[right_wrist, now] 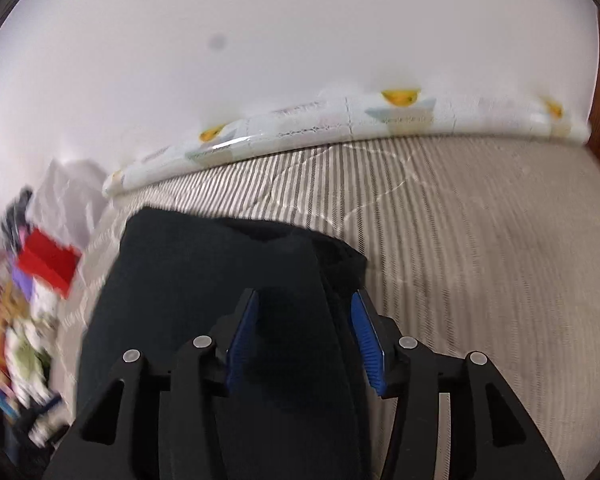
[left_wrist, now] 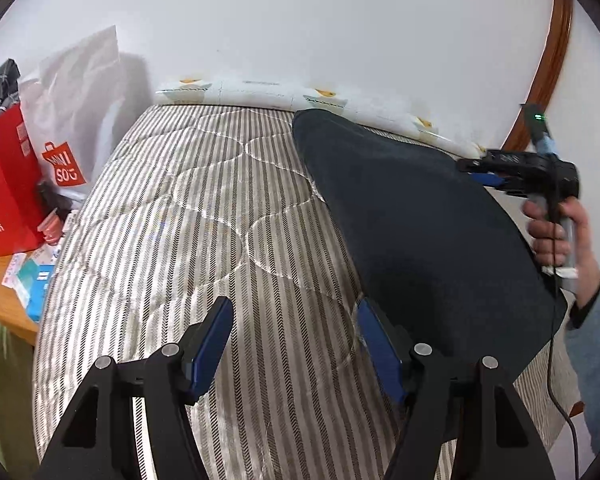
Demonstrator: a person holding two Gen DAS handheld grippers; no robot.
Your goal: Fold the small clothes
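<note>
Left wrist view: dark navy garment (left_wrist: 420,220) lies smooth on striped mattress (left_wrist: 204,248).

We count one dark garment (left_wrist: 428,216) on one striped mattress (left_wrist: 204,216). Two grippers: left gripper (left_wrist: 296,344), right gripper (right_wrist: 306,336); two blue pads on each. One hand (left_wrist: 556,232) visible. One rolled printed quilt (left_wrist: 260,94) by the wall. Two shopping bags: one red bag (left_wrist: 8,184), one white bag (left_wrist: 76,120).
</note>
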